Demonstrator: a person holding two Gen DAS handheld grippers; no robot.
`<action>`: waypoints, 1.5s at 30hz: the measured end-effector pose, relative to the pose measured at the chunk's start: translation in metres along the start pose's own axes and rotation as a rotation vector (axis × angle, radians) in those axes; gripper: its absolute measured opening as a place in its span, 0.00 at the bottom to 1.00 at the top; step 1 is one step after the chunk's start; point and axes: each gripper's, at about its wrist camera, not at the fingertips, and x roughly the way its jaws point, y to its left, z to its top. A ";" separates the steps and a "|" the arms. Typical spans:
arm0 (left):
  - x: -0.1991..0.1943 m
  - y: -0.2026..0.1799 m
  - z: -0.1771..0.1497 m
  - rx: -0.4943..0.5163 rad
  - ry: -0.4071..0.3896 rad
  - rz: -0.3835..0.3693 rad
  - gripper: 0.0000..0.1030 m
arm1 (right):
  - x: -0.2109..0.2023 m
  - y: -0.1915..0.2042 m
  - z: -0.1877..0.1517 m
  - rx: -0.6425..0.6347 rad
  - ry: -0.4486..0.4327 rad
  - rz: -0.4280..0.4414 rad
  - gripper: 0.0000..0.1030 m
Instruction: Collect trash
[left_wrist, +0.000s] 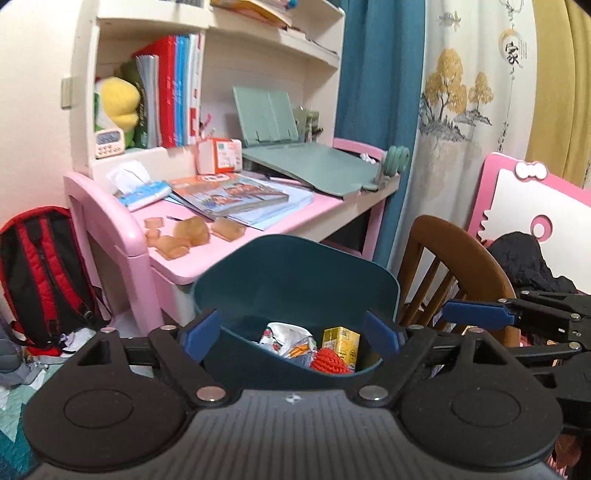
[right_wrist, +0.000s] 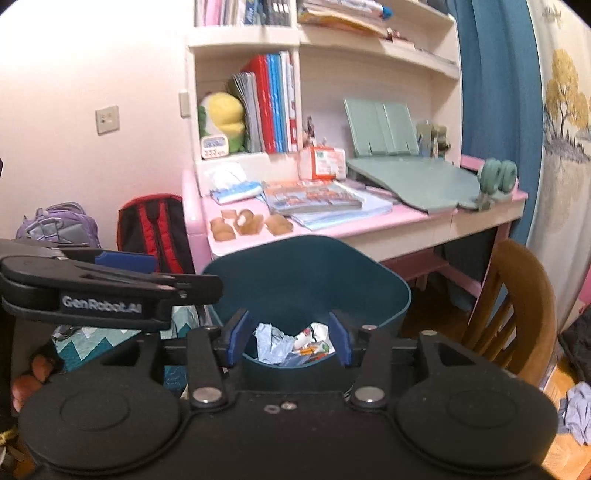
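A dark teal trash bin (left_wrist: 295, 273) stands in front of the pink desk (left_wrist: 229, 236); it also shows in the right wrist view (right_wrist: 306, 277). Inside it lie crumpled wrappers (left_wrist: 284, 338), a yellow drink carton (left_wrist: 341, 345), a red knitted item (left_wrist: 328, 362) and crumpled blue paper (right_wrist: 271, 343). My left gripper (left_wrist: 291, 336) is open and empty above the bin's near rim. My right gripper (right_wrist: 290, 338) is open and empty above the bin too. Brown pieces (left_wrist: 184, 236) lie on the desk's front left; they also show in the right wrist view (right_wrist: 247, 223).
Books (left_wrist: 229, 194), a tissue pack (left_wrist: 144, 192) and a green book stand (left_wrist: 306, 162) are on the desk. A red-black backpack (left_wrist: 40, 273) leans left of it. A wooden chair (left_wrist: 454, 273) stands right of the bin. Cloth (right_wrist: 578, 410) lies on the floor.
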 end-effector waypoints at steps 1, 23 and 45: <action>-0.006 0.001 -0.002 0.003 -0.011 0.004 0.88 | -0.003 0.001 -0.001 -0.006 -0.010 -0.005 0.47; -0.052 0.003 -0.024 0.004 -0.072 -0.036 0.95 | -0.053 0.020 -0.002 0.058 -0.043 -0.002 0.50; -0.058 0.002 -0.030 -0.008 -0.084 -0.055 0.95 | -0.064 0.026 -0.006 0.076 -0.050 -0.004 0.50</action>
